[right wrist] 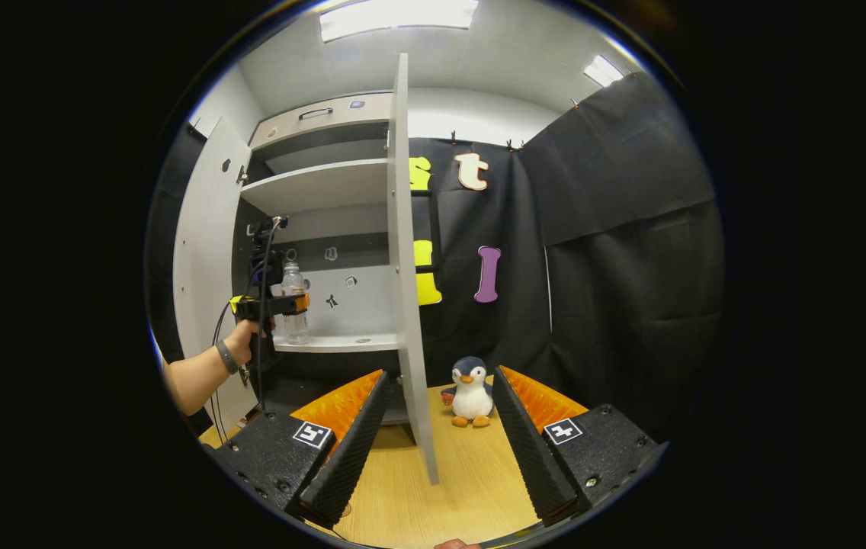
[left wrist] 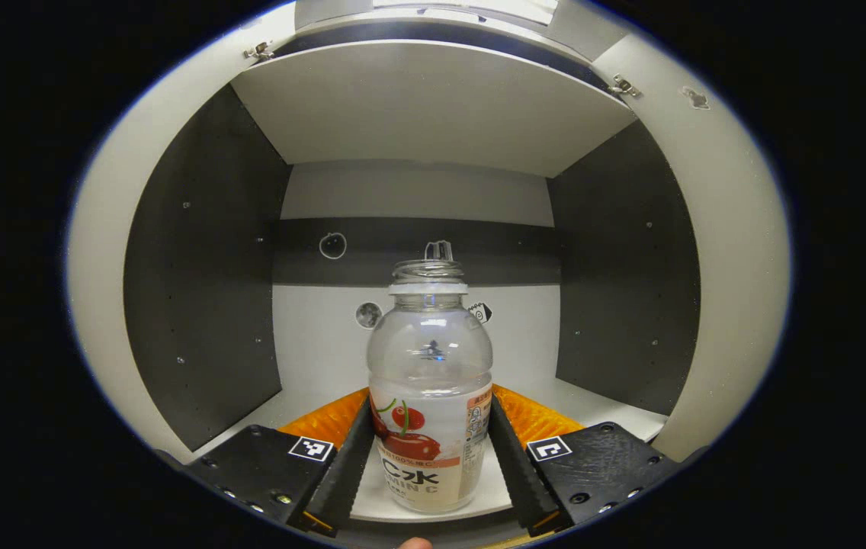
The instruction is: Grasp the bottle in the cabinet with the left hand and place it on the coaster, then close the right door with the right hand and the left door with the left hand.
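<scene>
Both cabinet doors (right wrist: 408,252) open; penguin toy (right wrist: 470,392) on wooden table (right wrist: 471,480).

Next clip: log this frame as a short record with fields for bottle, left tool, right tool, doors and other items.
bottle: uncapped bottle upright on the cabinet shelf
left tool: left tool around the bottle's lower body, fingers at both sides; firm contact unclear
right tool: right tool open, holding nothing, facing the right door edge
doors: right door and left door both open
other: penguin toy on the wooden table
</scene>
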